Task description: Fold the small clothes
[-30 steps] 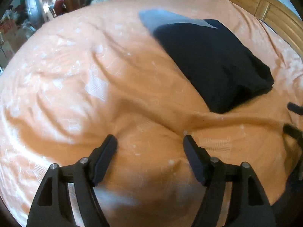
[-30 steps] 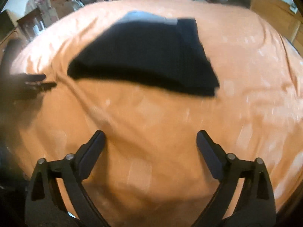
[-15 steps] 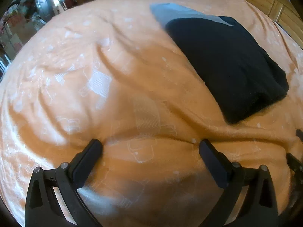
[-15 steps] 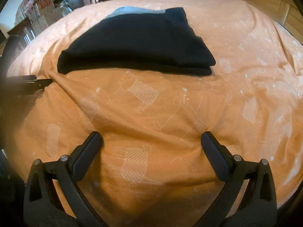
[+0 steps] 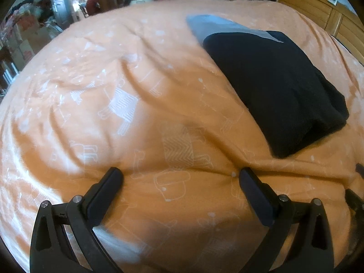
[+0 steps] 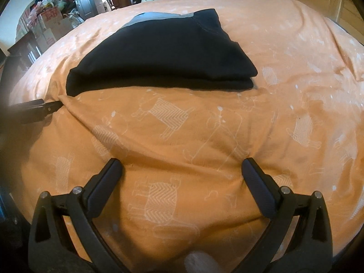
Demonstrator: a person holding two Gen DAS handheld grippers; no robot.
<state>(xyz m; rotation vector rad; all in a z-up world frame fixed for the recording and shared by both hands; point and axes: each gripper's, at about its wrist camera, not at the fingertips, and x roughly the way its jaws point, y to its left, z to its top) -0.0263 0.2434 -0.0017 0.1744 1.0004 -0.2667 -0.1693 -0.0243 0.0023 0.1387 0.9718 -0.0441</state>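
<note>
In the left wrist view, the left gripper [image 5: 179, 177] has its fingers spread wide and empty above the orange bedspread [image 5: 95, 104]; the folded dark garment [image 5: 277, 91] lies ahead to the right over a grey piece [image 5: 216, 26], with broad bare cover to the left and a wooden headboard [image 5: 318, 11] at the far right. In the right wrist view, the right gripper [image 6: 182, 170] is likewise released and holds nothing, the folded dark garment [image 6: 163, 54] lies ahead near the bed's middle, and boxes [image 6: 50, 25] behind carry red print too blurred to read.
</note>
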